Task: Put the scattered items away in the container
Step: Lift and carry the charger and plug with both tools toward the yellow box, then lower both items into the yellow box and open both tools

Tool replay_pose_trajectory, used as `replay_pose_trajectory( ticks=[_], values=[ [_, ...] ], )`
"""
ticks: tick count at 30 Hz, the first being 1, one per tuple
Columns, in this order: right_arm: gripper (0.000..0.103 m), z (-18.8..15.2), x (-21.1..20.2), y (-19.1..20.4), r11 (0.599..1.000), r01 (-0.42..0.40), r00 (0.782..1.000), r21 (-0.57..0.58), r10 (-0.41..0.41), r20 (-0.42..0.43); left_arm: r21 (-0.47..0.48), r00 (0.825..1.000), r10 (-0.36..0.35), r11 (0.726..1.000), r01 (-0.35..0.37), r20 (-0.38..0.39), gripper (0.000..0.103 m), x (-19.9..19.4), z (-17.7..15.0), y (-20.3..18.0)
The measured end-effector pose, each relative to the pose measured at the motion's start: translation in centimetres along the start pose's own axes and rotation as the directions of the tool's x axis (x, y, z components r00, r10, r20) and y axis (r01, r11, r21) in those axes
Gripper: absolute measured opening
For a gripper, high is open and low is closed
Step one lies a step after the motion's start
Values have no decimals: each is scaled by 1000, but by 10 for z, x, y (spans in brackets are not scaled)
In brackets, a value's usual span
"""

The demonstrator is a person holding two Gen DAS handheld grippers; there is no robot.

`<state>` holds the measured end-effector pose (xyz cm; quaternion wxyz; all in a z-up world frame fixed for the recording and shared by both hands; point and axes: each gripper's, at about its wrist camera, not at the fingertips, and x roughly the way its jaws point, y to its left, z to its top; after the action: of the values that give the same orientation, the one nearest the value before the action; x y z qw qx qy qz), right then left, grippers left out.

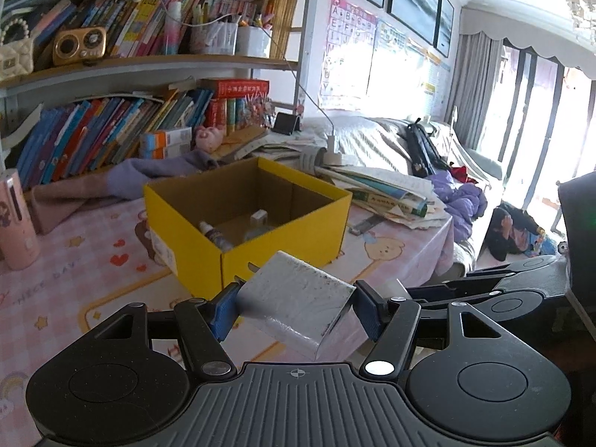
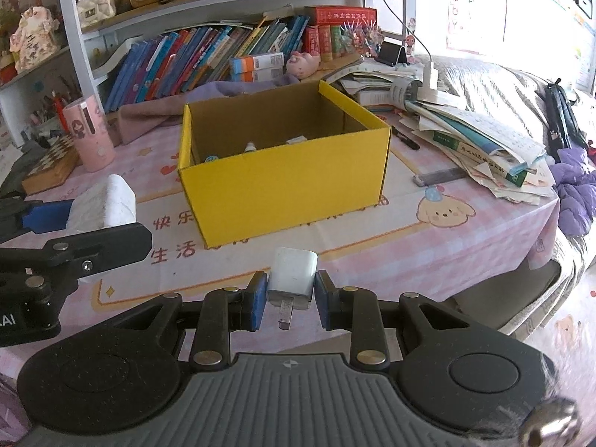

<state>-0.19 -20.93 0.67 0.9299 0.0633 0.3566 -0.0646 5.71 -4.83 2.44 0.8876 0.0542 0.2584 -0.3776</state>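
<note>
An open yellow cardboard box [image 1: 208,223] [image 2: 283,182] stands on the pink tablecloth, with a small bottle [image 1: 214,234] and other small items inside. My left gripper [image 1: 294,307] is shut on a white plastic-wrapped tissue pack [image 1: 298,298], held above the table just in front of the box. It also shows at the left of the right wrist view [image 2: 104,201]. My right gripper [image 2: 291,300] is shut on a white plug charger [image 2: 292,277], prongs pointing back at the camera, in front of the box.
A pink cup [image 2: 89,134] and a chessboard box [image 2: 52,164] stand left of the box. A stack of books and papers [image 2: 480,141], a pen [image 2: 404,138] and a ruler [image 2: 439,177] lie to the right. Bookshelves rise behind. The table edge [image 2: 484,260] falls off at right.
</note>
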Motion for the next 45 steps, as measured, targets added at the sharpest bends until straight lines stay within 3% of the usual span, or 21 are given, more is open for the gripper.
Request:
replay_pose_trajectory(
  ticks=[16, 24, 29, 34, 38, 45],
  values=[
    [26, 74, 46, -34, 999, -25, 997, -44, 29, 75, 31, 997, 61, 998, -63, 46, 65, 57, 45, 13],
    [26, 124, 85, -53, 989, -86, 992, -116, 95, 76, 24, 987, 156, 987, -157, 42, 65, 96, 69, 19],
    [26, 145, 114, -55, 967, -155, 986, -202, 165, 33, 14, 978, 210, 978, -210, -9, 65, 127, 84, 31],
    [26, 160, 154, -51, 917, -241, 970, -318, 233, -66, 54, 967, 239, 970, -235, -91, 65, 162, 99, 43],
    [26, 167, 183, -48, 871, -297, 954, -391, 255, -157, 69, 953, 260, 965, -252, -156, 65, 191, 103, 48],
    [26, 170, 219, -45, 827, -370, 922, -424, 270, -278, 27, 937, 254, 967, -255, -242, 65, 228, 102, 55]
  ],
)
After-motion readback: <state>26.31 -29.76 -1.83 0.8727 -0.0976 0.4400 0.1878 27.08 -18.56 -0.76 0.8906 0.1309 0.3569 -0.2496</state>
